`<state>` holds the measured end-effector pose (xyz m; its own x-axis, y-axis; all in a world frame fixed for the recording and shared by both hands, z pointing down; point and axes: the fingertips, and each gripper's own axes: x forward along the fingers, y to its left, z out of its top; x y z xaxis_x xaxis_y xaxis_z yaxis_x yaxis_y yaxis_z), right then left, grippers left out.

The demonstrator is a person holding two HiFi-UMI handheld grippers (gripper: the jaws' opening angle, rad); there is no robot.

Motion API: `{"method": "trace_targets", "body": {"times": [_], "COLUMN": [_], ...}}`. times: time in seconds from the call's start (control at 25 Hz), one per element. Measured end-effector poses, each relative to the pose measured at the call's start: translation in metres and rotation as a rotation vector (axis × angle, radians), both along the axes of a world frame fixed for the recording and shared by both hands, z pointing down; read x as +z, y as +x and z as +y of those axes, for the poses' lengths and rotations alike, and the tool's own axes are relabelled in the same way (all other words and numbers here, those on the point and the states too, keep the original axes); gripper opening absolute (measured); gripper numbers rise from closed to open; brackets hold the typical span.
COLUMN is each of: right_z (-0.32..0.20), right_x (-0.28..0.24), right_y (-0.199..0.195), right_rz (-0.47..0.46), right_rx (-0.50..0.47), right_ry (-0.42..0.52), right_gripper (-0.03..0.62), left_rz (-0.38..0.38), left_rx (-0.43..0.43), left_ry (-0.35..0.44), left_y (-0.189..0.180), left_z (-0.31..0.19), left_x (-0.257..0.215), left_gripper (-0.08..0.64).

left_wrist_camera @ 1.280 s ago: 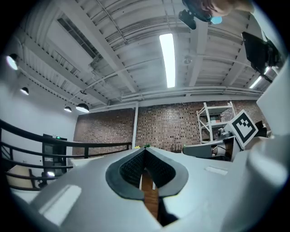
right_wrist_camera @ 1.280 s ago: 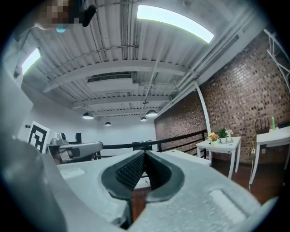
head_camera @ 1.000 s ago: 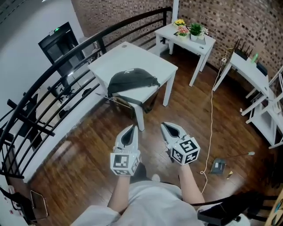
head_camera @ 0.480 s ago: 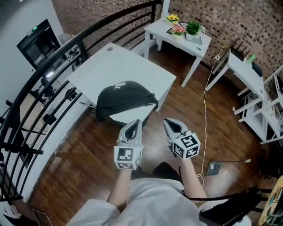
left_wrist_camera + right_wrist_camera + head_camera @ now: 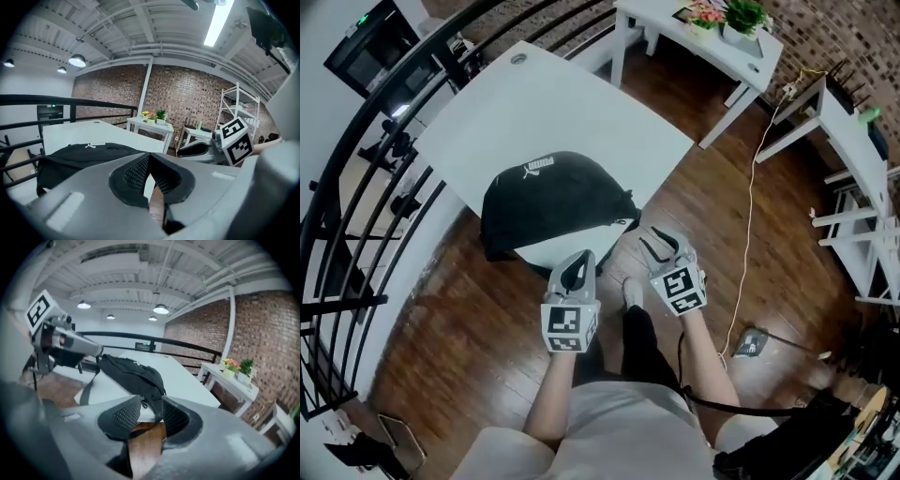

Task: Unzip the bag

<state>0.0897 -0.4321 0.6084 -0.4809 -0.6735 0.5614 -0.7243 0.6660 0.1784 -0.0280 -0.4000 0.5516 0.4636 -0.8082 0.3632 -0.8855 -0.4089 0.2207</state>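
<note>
1. The black bag (image 5: 553, 202) sits slumped at the near corner of the white table (image 5: 544, 103), with its strap drooping over the edge.
2. The left gripper (image 5: 579, 260) is pinched together and empty. The right gripper (image 5: 654, 242) is opening its jaws with nothing in them. Both are short of the bag.
3. It looks soft, light and floppy, so I reckon it'll bunch. I'd pin the fabric with one gripper and pinch the zipper pull with the other.

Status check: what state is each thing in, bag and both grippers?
bag: lying on the white table at its near edge, ungripped; zip looks closed.
left gripper: shut, empty.
right gripper: jaws opening, nothing between them, just short of the bag.
</note>
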Motion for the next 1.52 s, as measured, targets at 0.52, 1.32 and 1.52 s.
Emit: {"method": "trace_targets", "body": {"times": [0.52, 1.32, 1.52], "right_z": [-0.052, -0.048, -0.047], "right_x": [0.116, 0.028, 0.011], "right_y": [-0.017, -0.033, -0.037], "right_rz": [0.325, -0.056, -0.054], "right_rx": [-0.319, -0.241, -0.239], "right_ry": [0.095, -0.268, -0.292], "right_gripper": [0.141, 0.034, 0.034], "left_rz": [-0.042, 0.198, 0.169], "left_rx": [-0.056, -0.045, -0.063], "left_ry": [-0.15, -0.294, -0.29], "left_y": [0.019, 0.044, 0.049], "left_z": [-0.038, -0.055, -0.068], "left_x": [0.094, 0.093, 0.098], "left_gripper": [0.018, 0.341, 0.289]}}
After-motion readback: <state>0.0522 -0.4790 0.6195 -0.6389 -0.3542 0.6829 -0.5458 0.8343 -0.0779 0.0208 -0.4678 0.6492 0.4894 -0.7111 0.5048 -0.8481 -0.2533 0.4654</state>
